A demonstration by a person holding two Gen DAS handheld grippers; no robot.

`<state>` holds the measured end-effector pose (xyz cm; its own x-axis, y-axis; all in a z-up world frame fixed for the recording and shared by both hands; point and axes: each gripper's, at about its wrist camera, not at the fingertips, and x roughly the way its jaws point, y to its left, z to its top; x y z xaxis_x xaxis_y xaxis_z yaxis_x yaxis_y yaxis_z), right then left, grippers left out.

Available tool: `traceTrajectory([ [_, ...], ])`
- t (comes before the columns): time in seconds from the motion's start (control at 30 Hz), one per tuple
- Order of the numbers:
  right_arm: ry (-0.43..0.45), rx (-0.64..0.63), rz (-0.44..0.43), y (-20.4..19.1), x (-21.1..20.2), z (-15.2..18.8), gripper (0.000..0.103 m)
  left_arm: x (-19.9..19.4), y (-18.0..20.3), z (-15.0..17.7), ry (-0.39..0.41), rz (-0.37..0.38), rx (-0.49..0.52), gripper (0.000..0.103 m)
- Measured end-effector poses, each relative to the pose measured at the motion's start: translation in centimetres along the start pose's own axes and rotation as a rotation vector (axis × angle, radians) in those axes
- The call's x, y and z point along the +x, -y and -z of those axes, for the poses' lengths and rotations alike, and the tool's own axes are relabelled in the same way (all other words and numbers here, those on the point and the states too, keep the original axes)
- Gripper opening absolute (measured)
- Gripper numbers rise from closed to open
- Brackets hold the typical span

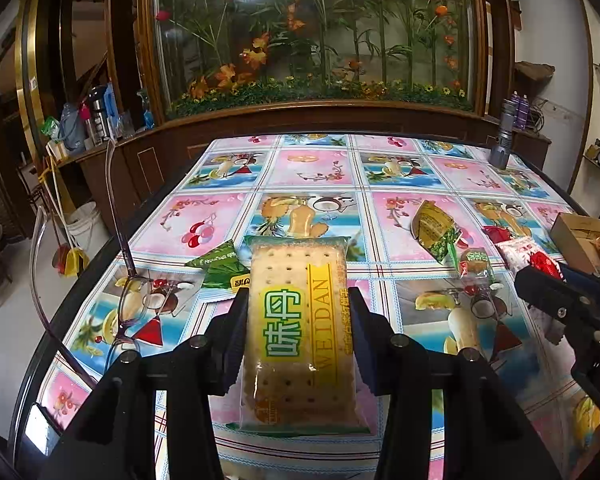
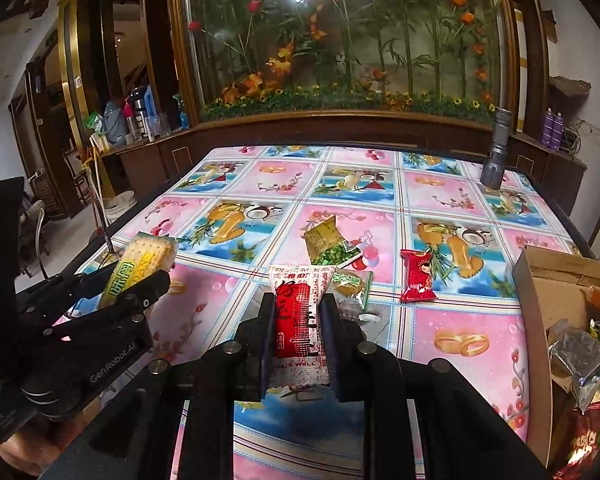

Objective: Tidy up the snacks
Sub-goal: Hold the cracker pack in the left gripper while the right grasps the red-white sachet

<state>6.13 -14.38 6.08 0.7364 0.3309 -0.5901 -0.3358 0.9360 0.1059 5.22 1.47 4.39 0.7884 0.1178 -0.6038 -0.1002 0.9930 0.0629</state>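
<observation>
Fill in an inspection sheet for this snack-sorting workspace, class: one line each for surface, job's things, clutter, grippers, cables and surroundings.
Surface: table under a fruit-print cloth.
Job's things: cracker pack and red-and-white packet, each gripped; gold-green packet, small green-label snack and red packet lie on the cloth; green packet beyond the cracker pack; cardboard box at the right edge holds more wrappers.
Clutter: glasses; flashlight standing on end.
Grippers: left gripper clamps the cracker pack; right gripper clamps the red-and-white packet.
Cables: nothing seen on the table.
Surroundings: glass case of artificial flowers; bottles on a side counter.
</observation>
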Motion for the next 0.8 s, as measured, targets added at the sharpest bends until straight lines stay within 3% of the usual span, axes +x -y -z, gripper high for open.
traceTrajectory([
  [0.8,0.006,-0.006,0.001,0.15,-0.24,-0.07,0.023,-0.74,0.54,-0.13,0.035,-0.012,0.02,0.046],
])
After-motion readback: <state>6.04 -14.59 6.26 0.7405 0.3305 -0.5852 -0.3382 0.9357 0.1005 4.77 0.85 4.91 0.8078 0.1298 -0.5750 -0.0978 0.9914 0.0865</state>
